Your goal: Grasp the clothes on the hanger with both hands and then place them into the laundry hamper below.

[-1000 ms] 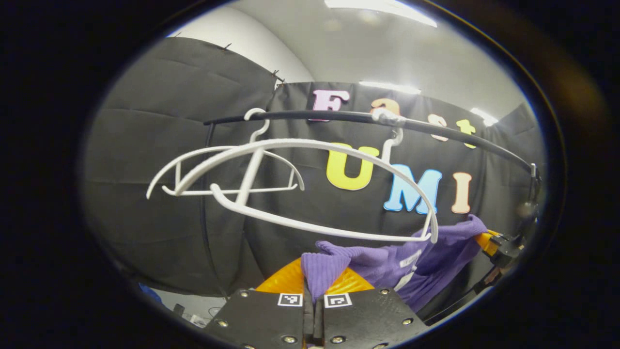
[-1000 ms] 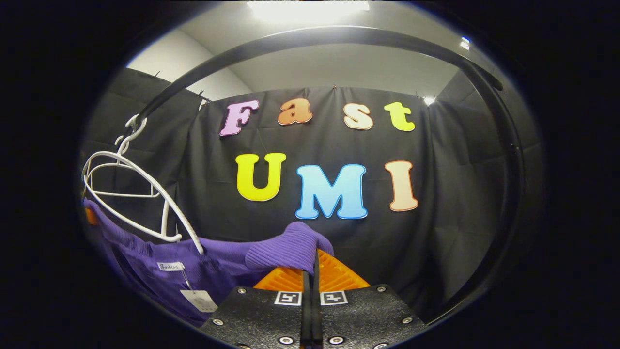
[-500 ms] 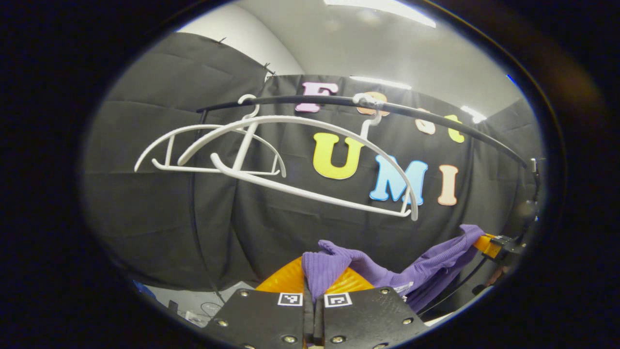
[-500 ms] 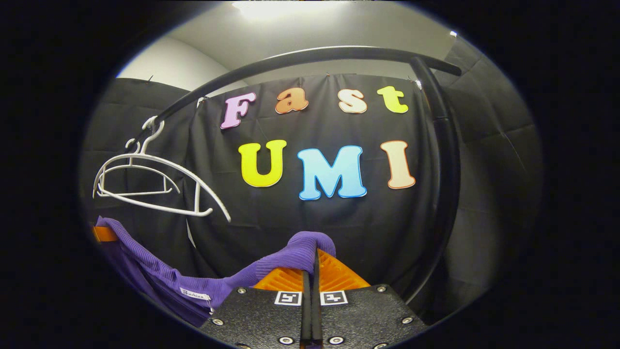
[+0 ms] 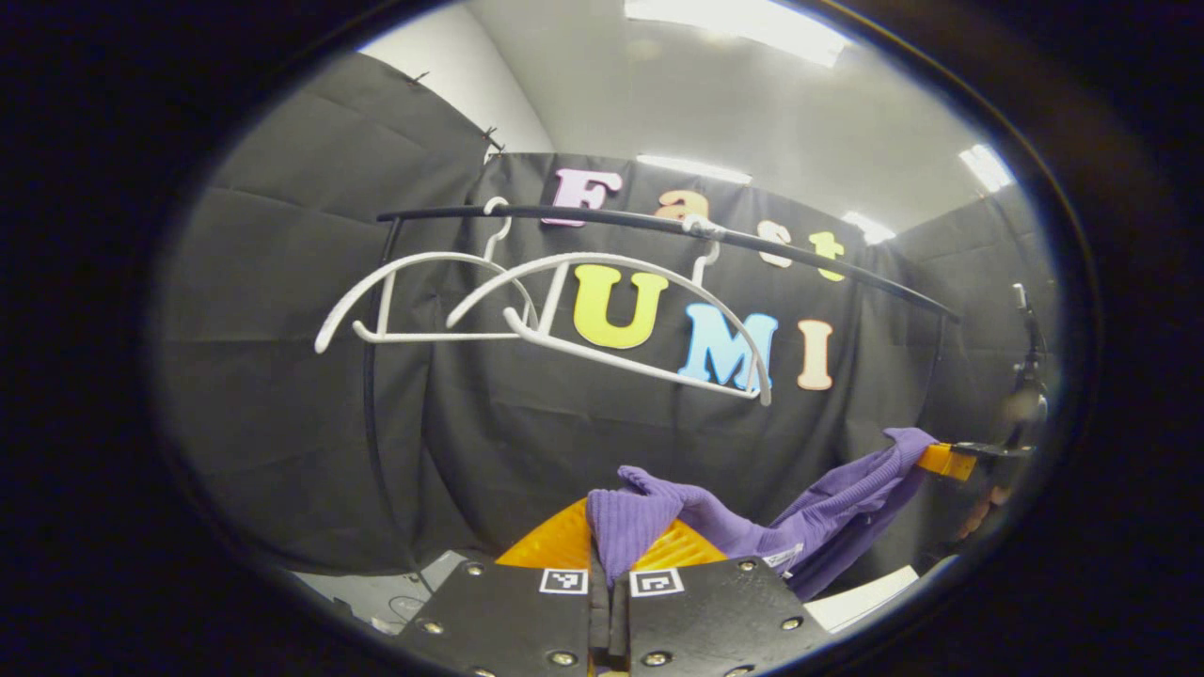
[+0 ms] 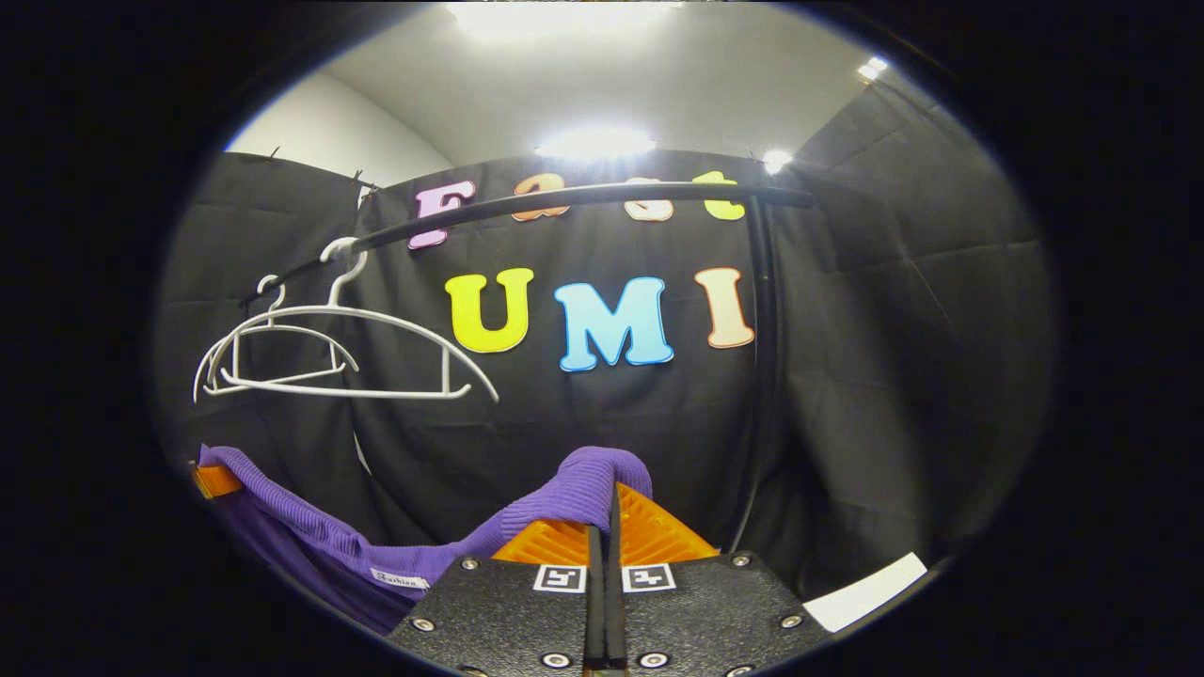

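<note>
A purple knitted garment (image 5: 828, 508) hangs stretched between my two grippers, well below the white hangers. My left gripper (image 5: 609, 555) is shut on one shoulder of it, with a fold of purple knit bunched over the fingertips. My right gripper (image 6: 602, 527) is shut on the other shoulder of the purple garment (image 6: 320, 536), which sags down to the left. In the left gripper view the right gripper (image 5: 950, 461) shows at the far right holding the cloth. Two bare white hangers (image 5: 621, 320) hang on the black rail (image 5: 658, 221); the same hangers (image 6: 329, 357) appear in the right gripper view. The hamper is out of view.
The black rail (image 6: 583, 197) rests on a black upright post (image 6: 762, 376) at the right and another post (image 5: 372, 395) at the left. A pale floor patch (image 6: 865, 592) shows low on the right. Black cloth walls stand behind.
Both grippers have come down and back with the garment, so the rail and hangers sit higher and farther off. The garment has slid fully off the nearer hanger, which now hangs bare.
</note>
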Demonstrator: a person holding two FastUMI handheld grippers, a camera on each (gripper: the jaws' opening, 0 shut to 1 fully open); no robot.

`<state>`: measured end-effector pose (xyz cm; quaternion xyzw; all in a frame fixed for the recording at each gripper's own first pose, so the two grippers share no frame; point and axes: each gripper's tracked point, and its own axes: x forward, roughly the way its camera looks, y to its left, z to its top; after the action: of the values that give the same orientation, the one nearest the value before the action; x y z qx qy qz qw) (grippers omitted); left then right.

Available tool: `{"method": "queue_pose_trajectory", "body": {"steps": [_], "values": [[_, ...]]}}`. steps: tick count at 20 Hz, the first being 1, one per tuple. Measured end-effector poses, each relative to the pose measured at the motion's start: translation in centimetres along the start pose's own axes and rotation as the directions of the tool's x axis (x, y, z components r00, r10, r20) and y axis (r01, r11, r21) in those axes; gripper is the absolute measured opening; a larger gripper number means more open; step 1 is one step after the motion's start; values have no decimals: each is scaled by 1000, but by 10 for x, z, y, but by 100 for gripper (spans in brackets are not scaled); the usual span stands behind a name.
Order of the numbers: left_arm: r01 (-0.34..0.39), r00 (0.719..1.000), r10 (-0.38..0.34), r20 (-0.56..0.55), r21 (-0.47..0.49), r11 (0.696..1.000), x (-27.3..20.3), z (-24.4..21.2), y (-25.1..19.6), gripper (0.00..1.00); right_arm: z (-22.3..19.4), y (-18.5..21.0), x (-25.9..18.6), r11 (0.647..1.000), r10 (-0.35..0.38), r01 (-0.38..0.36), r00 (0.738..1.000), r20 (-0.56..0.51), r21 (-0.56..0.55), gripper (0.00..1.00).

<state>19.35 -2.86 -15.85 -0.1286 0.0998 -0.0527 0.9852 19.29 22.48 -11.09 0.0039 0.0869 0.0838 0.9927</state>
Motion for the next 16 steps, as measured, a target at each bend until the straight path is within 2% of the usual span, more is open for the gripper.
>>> {"method": "queue_pose_trajectory", "body": {"steps": [1, 2, 3, 4, 7, 8, 11, 13, 14, 15, 16], "values": [[17, 1000, -17, -8, -3, 1000, -9, -4, 5, 6, -6, 5, -16, 1000, -13, 13, 1000, -13, -4, 0], [35, 999, -35, -17, -6, 999, -18, -9, 12, 1, -10, 10, -31, 1000, -26, 26, 999, -19, -2, 0], [48, 998, -48, -28, -8, 999, -26, -15, 18, 1, -14, 16, -45, 999, -37, 37, 999, -22, 0, 0], [62, 997, -63, -44, -12, 998, -33, -24, 26, 6, -21, 21, -57, 999, -50, 50, 998, -31, -4, 0], [80, 992, -83, -98, -30, 996, -48, -48, 42, 6, -47, 39, -86, 998, -55, 56, 995, -86, 4, 0], [89, 989, -93, -114, -36, 995, -51, -56, 46, 1, -57, 44, -90, 999, -51, 52, 993, -106, 3, 0], [123, 977, -136, -163, -84, 989, -61, -84, 47, 1, -92, 62, -99, 1000, -17, 13, 984, -179, -24, 0], [129, 970, -140, -198, -65, 989, -70, -103, 47, 0, -111, 72, -103, 998, 10, -23, 977, -214, -58, 0], [129, 964, -137, -228, -51, 990, -76, -116, 48, 6, -124, 76, -107, 997, 27, -44, 969, -244, -66, 0], [127, 958, -135, -252, -47, 991, -80, -127, 49, 1, -135, 79, -109, 996, 40, -59, 964, -263, -66, 0], [130, 951, -140, -277, -55, 990, -82, -137, 46, 6, -146, 82, -109, 995, 55, -75, 958, -282, -61, 0]]}}
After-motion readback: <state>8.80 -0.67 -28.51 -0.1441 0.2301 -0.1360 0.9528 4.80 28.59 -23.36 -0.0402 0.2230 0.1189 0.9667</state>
